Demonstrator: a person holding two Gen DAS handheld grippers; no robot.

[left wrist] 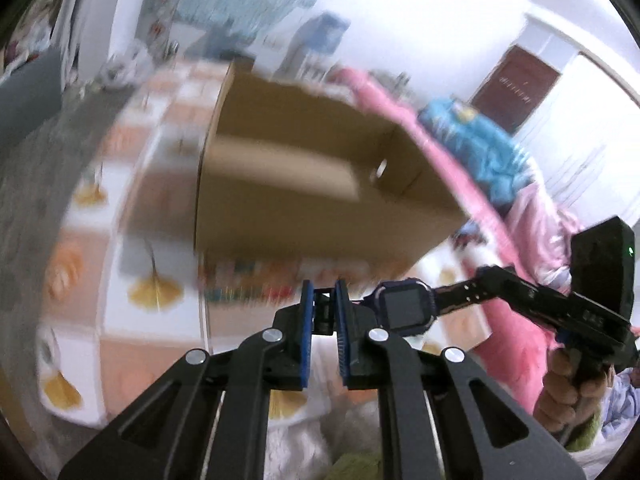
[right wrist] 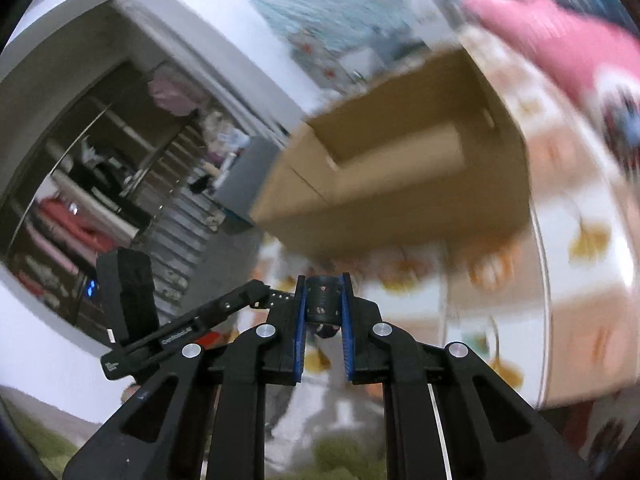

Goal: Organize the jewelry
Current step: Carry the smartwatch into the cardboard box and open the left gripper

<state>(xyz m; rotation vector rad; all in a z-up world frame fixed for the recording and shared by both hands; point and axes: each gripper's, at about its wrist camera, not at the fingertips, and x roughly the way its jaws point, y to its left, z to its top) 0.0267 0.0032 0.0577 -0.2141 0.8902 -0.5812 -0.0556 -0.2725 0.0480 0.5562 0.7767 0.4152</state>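
Note:
A purple-blue smartwatch [left wrist: 406, 306] with a black perforated strap hangs in the air between my two grippers, above the table. My left gripper [left wrist: 323, 300] is shut on one strap end, with the watch face just to its right. From the right, my right gripper [left wrist: 482, 280] pinches the other strap end; a hand [left wrist: 568, 384] holds its grip. In the right wrist view, the right gripper [right wrist: 324, 292] is shut on the black strap [right wrist: 324, 306], and the left gripper [right wrist: 260, 292] reaches in from the left. The watch face is hidden in that view.
An open cardboard box [left wrist: 320, 216] stands just beyond the grippers on a tablecloth [left wrist: 120, 312] with orange squares and yellow leaves. Pink and blue bedding [left wrist: 500, 168] lies to its right. An open wardrobe [right wrist: 80, 184] shows at the left. Both views are motion-blurred.

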